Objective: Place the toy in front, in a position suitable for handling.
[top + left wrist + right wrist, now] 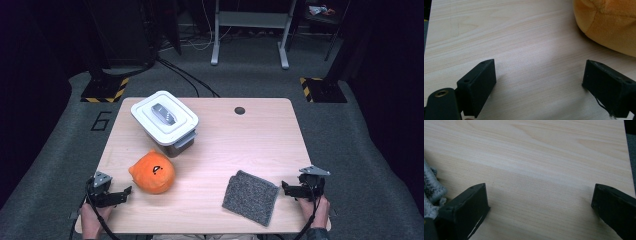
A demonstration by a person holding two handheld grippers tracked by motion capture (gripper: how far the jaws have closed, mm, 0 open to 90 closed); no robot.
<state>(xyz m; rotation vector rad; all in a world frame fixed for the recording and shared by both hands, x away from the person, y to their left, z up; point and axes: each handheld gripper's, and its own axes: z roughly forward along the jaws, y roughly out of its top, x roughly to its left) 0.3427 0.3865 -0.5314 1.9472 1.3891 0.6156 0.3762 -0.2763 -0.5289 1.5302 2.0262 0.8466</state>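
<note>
- Left gripper sits spread beside the orange plush, lined up for a grab (nothing pinched).
- Right gripper, jaws wide, waits by the grey cloth.

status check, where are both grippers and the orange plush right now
Left gripper open, beside orange plush, not touching. Right gripper open, empty, next to grey cloth. Lidded white box behind plush, nothing blocking.
</note>
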